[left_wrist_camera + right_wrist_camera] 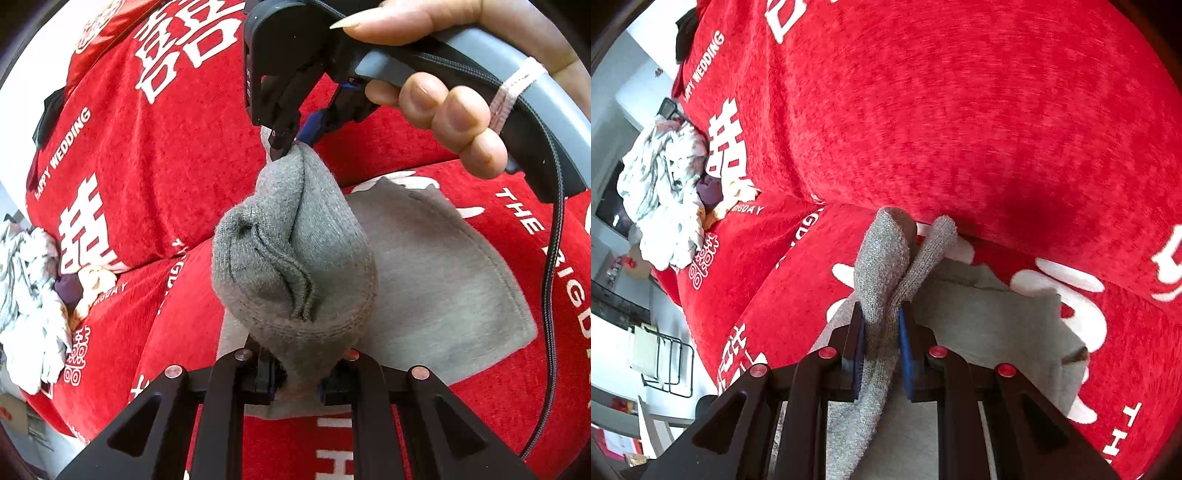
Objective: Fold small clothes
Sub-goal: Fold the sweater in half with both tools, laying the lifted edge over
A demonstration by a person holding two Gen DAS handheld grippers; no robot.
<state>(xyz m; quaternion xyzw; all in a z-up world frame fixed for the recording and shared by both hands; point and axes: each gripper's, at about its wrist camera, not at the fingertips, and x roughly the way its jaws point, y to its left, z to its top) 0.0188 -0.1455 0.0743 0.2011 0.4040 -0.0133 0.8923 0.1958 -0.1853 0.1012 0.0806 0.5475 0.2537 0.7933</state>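
Red plush sofa cover (960, 110), printed with white wedding lettering, fills the background of both wrist views, with a crumpled white patterned cloth heap (661, 199) off at its far left end. We have a grey sock (291, 258) strung between our two grippers, above a second grey piece (443, 280) that lies flat on the seat just under it.

Our left gripper (295, 384) is nearly closed, its pads pinching one end of the sock at the bottom of its own view. Our right gripper (286, 142), held by a hand (443, 110) coming in from the upper right, is likewise nearly closed and bites the opposite end. In the right wrist view that same gripper (882, 332) clamps the knit between its blue pads, with two lobes of sock sticking out past the tips towards the sofa back.

What matters for the coming move, as we judge it, is the sock's long axis: it runs straight from one gripper to the other, sagging and bunched in the middle, not taut. Neither hand is nearer to it; each owns an end. The flat grey piece lies below and to the right of the left gripper, so laying the sock down on it would mean lowering both ends together along that line.
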